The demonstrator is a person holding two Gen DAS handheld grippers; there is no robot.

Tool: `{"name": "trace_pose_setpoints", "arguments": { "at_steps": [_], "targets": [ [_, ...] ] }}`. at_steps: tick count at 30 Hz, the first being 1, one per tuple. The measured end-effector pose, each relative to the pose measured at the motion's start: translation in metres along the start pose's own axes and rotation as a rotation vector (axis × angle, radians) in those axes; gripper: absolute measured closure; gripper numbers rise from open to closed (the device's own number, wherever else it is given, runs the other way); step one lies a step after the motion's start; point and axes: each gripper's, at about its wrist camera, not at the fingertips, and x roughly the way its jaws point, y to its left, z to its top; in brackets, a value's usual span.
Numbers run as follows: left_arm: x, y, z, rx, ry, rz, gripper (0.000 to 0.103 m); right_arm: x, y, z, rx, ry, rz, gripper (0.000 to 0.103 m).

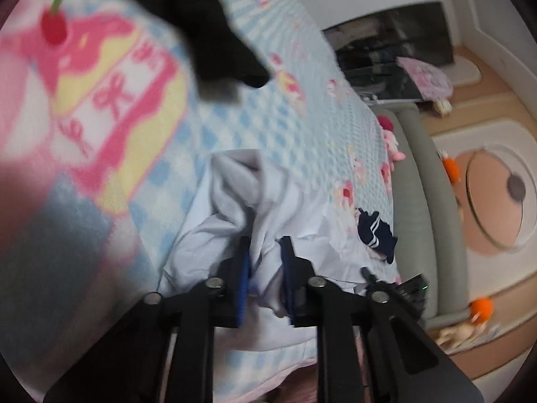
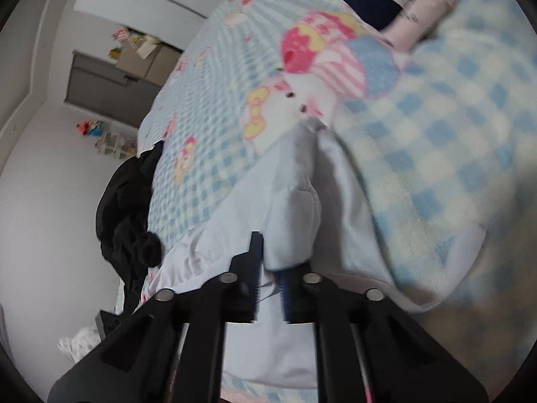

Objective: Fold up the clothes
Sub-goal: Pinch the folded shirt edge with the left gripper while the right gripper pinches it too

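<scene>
Left wrist view: left gripper (image 1: 265,268) fingers clenched on pale blue garment (image 1: 231,198), bunched on the checked bedspread (image 1: 285,124). Right gripper (image 2: 270,268) fingers likewise clamp the same garment's fold.

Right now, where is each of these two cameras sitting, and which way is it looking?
Left wrist view: sits on the left gripper, looks down along its fingers at a pale garment on the checked blanket; the gripper pinches the garment.
Right wrist view: sits on the right gripper, looks at the same garment; its fingers pinch a fold.
Shared: garment, blanket, black clothes.
</scene>
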Motion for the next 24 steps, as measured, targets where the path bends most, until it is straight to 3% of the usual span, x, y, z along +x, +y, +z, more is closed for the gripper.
{"name": "trace_pose_setpoints", "arguments": {
  "at_steps": [3, 7, 10, 16, 17, 18, 20, 24],
  "targets": [
    [-0.023, -0.018, -0.002, 0.124, -0.052, 0.023, 0.089, -0.026, 0.018, -0.007, -0.093, -0.029, 0.007, 0.099],
    [-0.05, -0.023, -0.011, 0.213, -0.071, 0.05, 0.09, -0.06, 0.026, -0.021, -0.114, -0.065, 0.047, 0.099],
    [-0.056, -0.015, -0.022, 0.229, -0.029, 0.074, 0.09, -0.072, 0.013, -0.035, -0.092, -0.057, 0.044, 0.099],
    [-0.039, 0.003, -0.02, 0.147, 0.016, 0.092, 0.09, -0.072, -0.016, -0.044, -0.044, -0.07, -0.01, 0.095],
    [-0.039, 0.002, -0.018, 0.153, 0.007, 0.085, 0.09, -0.073, -0.019, -0.04, -0.032, -0.084, -0.007, 0.083],
    [-0.039, 0.001, -0.016, 0.158, -0.001, 0.078, 0.089, -0.072, -0.019, -0.035, -0.025, -0.097, -0.015, 0.06],
    [-0.038, 0.001, -0.012, 0.162, -0.014, 0.063, 0.089, -0.069, -0.02, -0.024, -0.013, -0.122, -0.03, 0.032],
    [-0.027, 0.01, -0.005, 0.119, 0.008, 0.071, 0.084, -0.044, -0.019, -0.004, -0.042, -0.07, -0.044, 0.031]
  ]
}}
